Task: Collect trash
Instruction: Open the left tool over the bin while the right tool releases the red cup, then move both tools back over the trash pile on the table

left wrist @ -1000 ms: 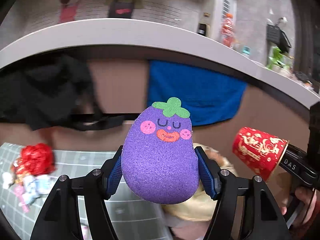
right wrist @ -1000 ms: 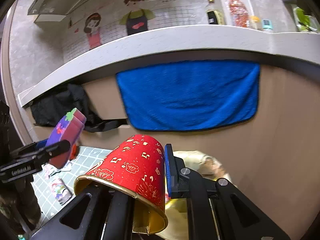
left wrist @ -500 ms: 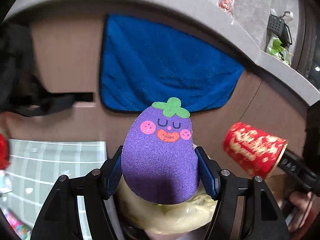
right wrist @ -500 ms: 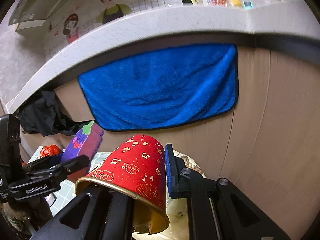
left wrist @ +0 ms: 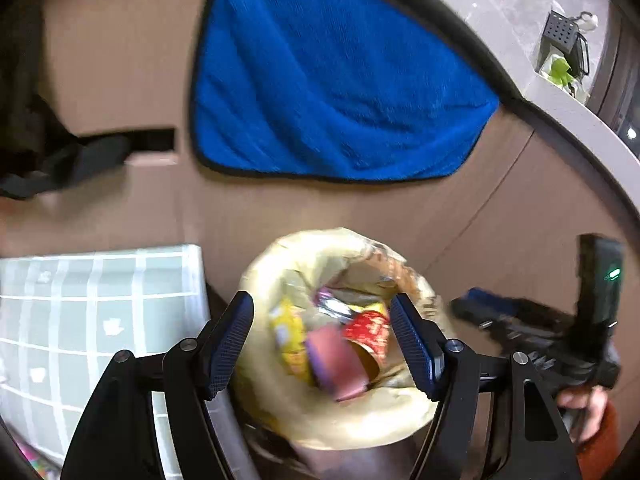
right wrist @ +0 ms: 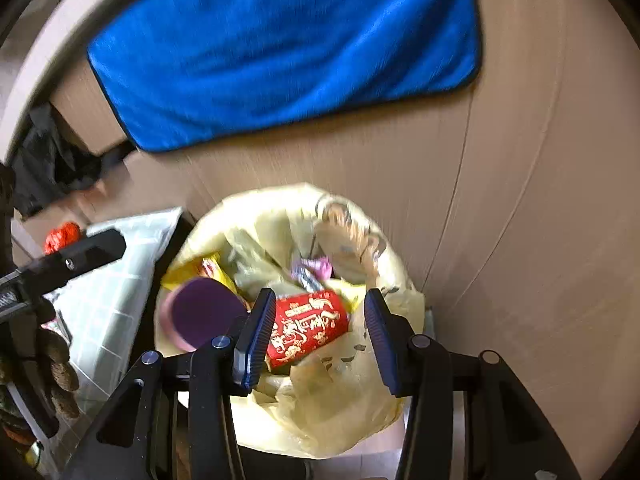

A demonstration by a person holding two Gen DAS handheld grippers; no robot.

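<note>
A bin lined with a yellow bag [left wrist: 320, 252] [right wrist: 280, 216] stands below both grippers. Inside it lie the purple eggplant sponge [left wrist: 334, 360] [right wrist: 202, 312], the red paper cup [left wrist: 368, 332] [right wrist: 306, 328] and several wrappers. My left gripper [left wrist: 322, 340] is open and empty above the bin. My right gripper [right wrist: 316, 334] is open and empty above the bin, with the red cup seen between its fingers. The right gripper also shows at the right of the left wrist view [left wrist: 532, 332], and the left gripper at the left of the right wrist view [right wrist: 68, 264].
A table with a pale green checked cloth [left wrist: 100, 300] [right wrist: 120, 276] stands left of the bin, with a red crumpled item [right wrist: 60, 236] on it. A blue towel [left wrist: 332, 80] [right wrist: 280, 48] hangs on the brown counter front behind. A black cloth [left wrist: 48, 152] hangs further left.
Both grippers have opened over the bin. The eggplant sponge has dropped from the left gripper and the red cup from the right gripper into the bag. Both views now tilt downward.
</note>
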